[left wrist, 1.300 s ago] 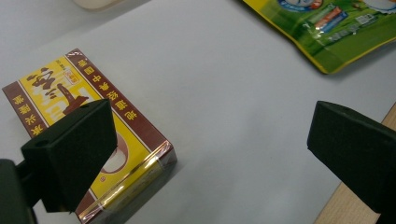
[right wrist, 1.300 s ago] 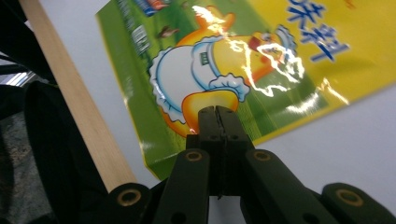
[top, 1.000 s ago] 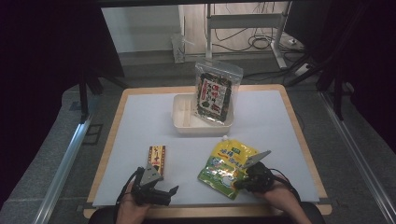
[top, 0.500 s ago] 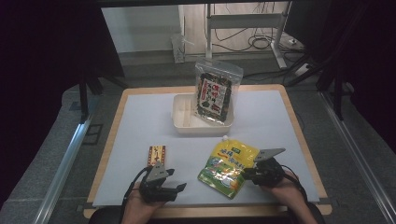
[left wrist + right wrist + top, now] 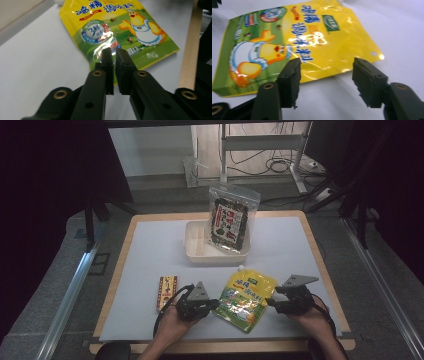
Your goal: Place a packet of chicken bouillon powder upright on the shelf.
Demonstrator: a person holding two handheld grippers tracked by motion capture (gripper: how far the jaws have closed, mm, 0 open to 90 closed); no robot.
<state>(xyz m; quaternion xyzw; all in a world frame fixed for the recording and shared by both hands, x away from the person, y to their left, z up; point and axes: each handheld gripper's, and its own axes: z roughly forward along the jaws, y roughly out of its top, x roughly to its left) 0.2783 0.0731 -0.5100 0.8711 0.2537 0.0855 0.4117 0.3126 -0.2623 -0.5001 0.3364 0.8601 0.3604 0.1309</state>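
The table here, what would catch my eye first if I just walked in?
Probably the bright yellow pouch with a cartoon chicken, lying flat near the front edge of the table. A hand-held gripper sits on each side of it: the left hand-held gripper nearly closed at its edge, the right hand-held gripper wide open toward it. Behind, a dark snack bag stands propped in a white tray.

Only the yellow seasoning pouch [image 5: 117, 27] is really readable. Big blue Chinese characters across the top say 鸡精调味料, and below them sits a round silver-blue badge [image 5: 96, 33] with "3鲜" on it. In the right gripper view the same blue lettering [image 5: 308, 40] shows at an angle, plus a small green logo patch [image 5: 331, 23] too blurry to read. The dark snack bag [image 5: 229, 220] and the little red-yellow box [image 5: 166, 291] have print, but it's too small to make out.
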